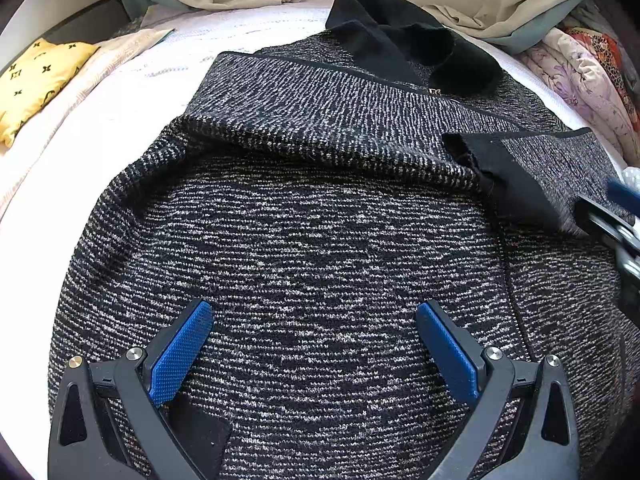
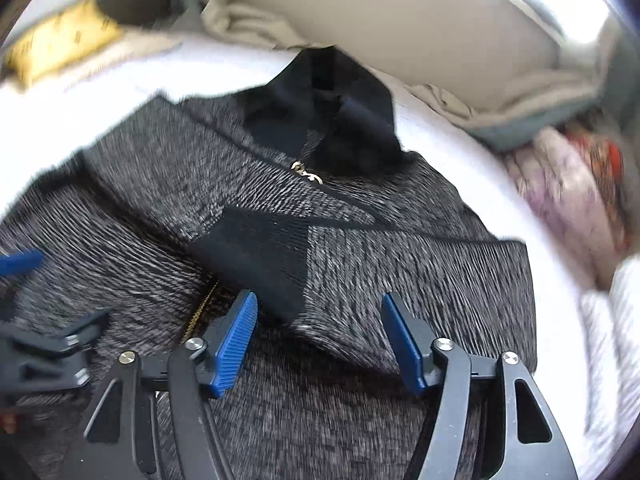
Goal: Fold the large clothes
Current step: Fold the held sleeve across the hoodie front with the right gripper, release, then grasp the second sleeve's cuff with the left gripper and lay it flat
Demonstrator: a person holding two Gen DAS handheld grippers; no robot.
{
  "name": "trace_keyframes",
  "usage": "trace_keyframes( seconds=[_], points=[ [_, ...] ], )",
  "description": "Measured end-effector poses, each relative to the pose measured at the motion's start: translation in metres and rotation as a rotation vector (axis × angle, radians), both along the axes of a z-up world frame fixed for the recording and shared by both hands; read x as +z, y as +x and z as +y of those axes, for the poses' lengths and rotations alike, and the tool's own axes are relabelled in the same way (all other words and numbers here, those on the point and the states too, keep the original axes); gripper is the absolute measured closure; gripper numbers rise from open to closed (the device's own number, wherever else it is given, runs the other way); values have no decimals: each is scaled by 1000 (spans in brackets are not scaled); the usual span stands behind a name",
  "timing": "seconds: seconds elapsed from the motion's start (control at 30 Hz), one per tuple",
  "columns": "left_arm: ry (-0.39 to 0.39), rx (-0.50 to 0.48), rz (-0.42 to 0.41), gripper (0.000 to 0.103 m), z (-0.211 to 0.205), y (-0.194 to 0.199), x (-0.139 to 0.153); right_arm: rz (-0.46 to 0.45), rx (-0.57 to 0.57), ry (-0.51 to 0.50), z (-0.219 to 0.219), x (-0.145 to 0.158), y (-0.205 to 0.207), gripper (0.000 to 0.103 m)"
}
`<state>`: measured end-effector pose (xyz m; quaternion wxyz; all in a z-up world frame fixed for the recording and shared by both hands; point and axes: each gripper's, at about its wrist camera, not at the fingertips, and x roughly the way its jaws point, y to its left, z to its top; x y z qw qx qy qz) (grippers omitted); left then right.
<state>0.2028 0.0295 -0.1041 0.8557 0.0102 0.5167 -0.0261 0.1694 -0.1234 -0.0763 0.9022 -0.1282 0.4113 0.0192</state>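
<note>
Bed (image 1: 120, 92): white cover, carries everything I see.
Jacket (image 1: 320, 220): grey-black knit, zip front, lies flat across the bed, black collar (image 1: 404, 36) at the far end, one sleeve folded across the chest.
Yellow pillow (image 1: 36, 76): far left, apart from the jacket.
My left claw (image 1: 314, 344): wide open, empty, over the jacket's near part.
My right claw (image 2: 320, 336): parted, empty, over the black cuff (image 2: 264, 260).
</note>
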Motion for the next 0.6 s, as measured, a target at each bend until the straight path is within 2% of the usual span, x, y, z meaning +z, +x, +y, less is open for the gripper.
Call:
trace_keyframes(
  seconds=[0.1, 0.17, 0.3, 0.37, 0.43, 0.53, 0.6],
  points=[
    [-6, -4, 21, 0, 1, 4, 3, 7, -67, 110, -22, 2, -25, 36],
    [-28, -12, 31, 0, 0, 5, 5, 26, -105, 151, -33, -8, -38, 36],
    [-154, -40, 40, 0, 1, 4, 16, 81, -197, 225, -56, -40, -56, 35],
    [-231, -61, 49, 0, 1, 3, 23, 39, -209, 224, -58, -45, -62, 34],
    [-289, -81, 56, 0, 0, 3, 28, 36, -208, 213, -55, -45, -62, 28],
    [-325, -98, 46, 2, -4, 9, 36, 34, -230, 197, -55, -51, -62, 17],
    [-340, -119, 58, 13, -11, 19, 38, 40, -237, 198, -57, -51, -60, 16]
  ],
)
